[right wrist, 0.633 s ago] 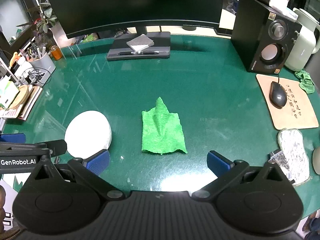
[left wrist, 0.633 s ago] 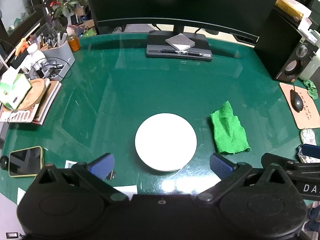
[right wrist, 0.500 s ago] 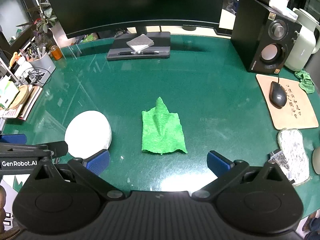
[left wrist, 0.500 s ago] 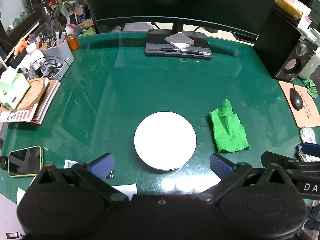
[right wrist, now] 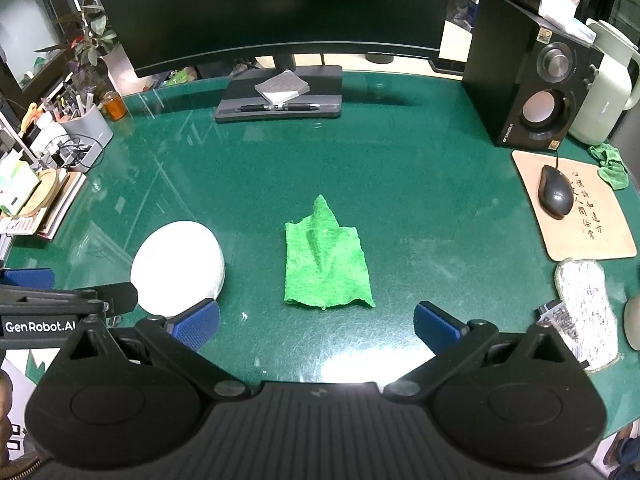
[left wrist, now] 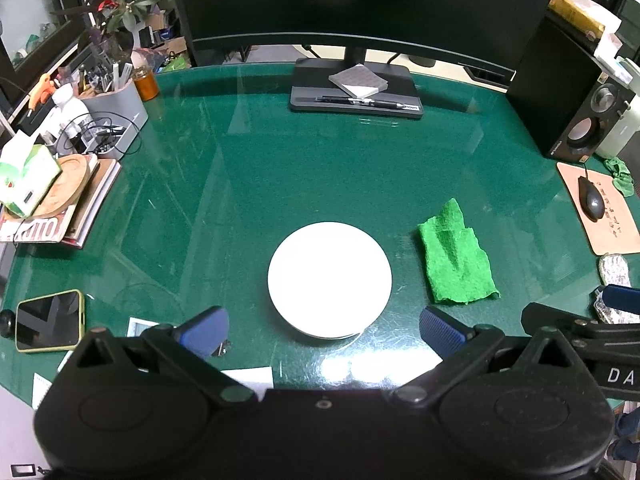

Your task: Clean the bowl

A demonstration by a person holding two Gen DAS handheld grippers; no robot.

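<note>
Both black grippers carry blue ribbed fingers; one arm reads "GenRobot.AI".

The left gripper hangs above the green tabletop, its two blue-padded fingers spread wide and closed on nothing, pointing away from the person across the tabletop. The right gripper hangs beside it over the same tabletop, level with it, fingers equally wide apart and likewise empty. Each one shows at the edge of the other's camera: the right gripper's blue fingertip and black arm on the far right of the left view, the left gripper's on the far left of the right view.
</note>
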